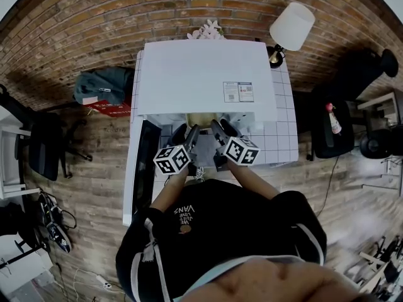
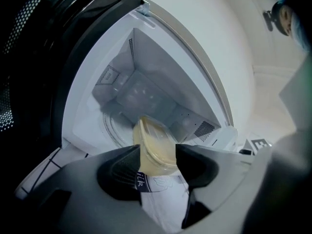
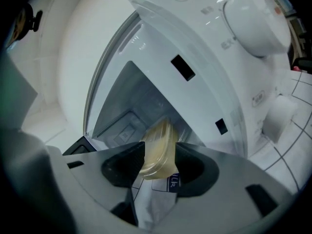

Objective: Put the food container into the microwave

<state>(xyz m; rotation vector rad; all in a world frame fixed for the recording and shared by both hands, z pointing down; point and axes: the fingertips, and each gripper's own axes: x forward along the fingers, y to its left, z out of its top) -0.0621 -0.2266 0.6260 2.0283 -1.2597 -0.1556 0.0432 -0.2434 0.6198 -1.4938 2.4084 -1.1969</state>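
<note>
A clear food container [image 2: 155, 147] with pale yellow contents is held at the microwave's open mouth. My left gripper [image 2: 157, 162] is shut on one end of it. My right gripper [image 3: 160, 161] is shut on the other end, where the food container [image 3: 158, 150] shows edge-on. The white microwave [image 1: 204, 77] stands on the table with its dark door [image 1: 146, 162] swung open to the left. Its cavity [image 2: 141, 94] and glass turntable lie just beyond the container. In the head view both grippers [image 1: 189, 145] [image 1: 220, 142] reach under the microwave's front edge, and the container is mostly hidden there.
A white tiled table [image 1: 283, 131] carries the microwave. A lamp [image 1: 291, 27] stands at its back right corner. The microwave's control panel with a large knob [image 3: 256, 18] is on the right. A black chair [image 1: 44, 143] and a bag [image 1: 104, 85] are to the left.
</note>
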